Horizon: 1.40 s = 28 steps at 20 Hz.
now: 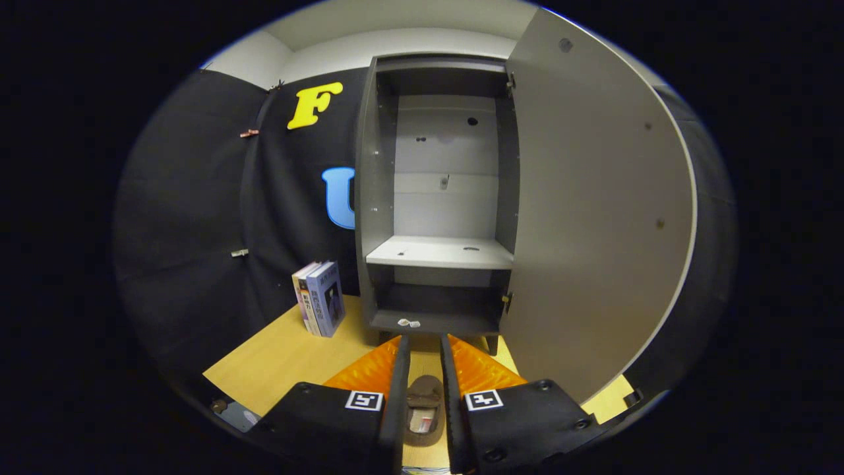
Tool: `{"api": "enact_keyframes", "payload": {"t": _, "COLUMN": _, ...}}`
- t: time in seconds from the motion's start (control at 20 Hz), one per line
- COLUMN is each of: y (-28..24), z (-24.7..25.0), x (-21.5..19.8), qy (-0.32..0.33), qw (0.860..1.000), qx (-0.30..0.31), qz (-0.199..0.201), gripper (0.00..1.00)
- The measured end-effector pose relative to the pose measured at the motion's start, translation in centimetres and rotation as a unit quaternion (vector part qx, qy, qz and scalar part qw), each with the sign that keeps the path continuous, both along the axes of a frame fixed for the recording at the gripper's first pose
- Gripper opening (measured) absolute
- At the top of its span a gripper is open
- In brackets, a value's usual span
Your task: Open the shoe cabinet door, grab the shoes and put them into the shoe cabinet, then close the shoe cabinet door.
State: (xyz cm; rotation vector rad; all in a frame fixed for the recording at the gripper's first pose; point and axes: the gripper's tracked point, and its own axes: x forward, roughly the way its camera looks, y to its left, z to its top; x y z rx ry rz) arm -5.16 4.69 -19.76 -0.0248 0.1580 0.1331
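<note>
The shoe cabinet point(438, 198) stands upright on the wooden table point(277, 369), straight ahead of the gripper point(425, 343), with its back against the black cloth wall. Its door point(593, 211) is swung wide open on the right side, the pale inner face turned toward us. Inside I can see a light shelf point(440, 252) across the middle, a tall bare compartment above it and a lower, darker compartment beneath. Two small pale bits point(409, 323) lie on the front lip of the bottom board; I can't make out what they are.

The gripper's two fingers reach forward with their tips just short of the cabinet's base, a narrow gap between them. In that gap, close to the gripper's body, sits a brown shoe point(423, 409), its opening facing up. The fingers run along both its sides, but I cannot tell whether they actually press on it or whether it simply lies on the table below.

Left of the cabinet, a few books point(320, 298) stand upright together on the table, near the cloth.
</note>
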Motion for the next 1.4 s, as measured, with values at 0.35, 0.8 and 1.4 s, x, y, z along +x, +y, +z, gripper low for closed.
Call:
{"api": "enact_keyframes", "payload": {"t": 0.35, "y": 1.9, "z": -14.7, "x": 3.5, "qy": 0.130, "qw": 0.991, "qx": -0.001, "qz": -0.037, "gripper": 0.28}}
{"api": "enact_keyframes", "payload": {"t": 0.8, "y": 1.7, "z": -25.9, "x": 5.4, "qy": 0.225, "qw": 0.972, "qx": -0.022, "qz": -0.056, "gripper": 0.28}}
{"api": "enact_keyframes", "payload": {"t": 1.4, "y": 1.7, "z": -30.4, "x": 9.9, "qy": 0.248, "qw": 0.966, "qx": -0.044, "qz": -0.054, "gripper": 0.28}}
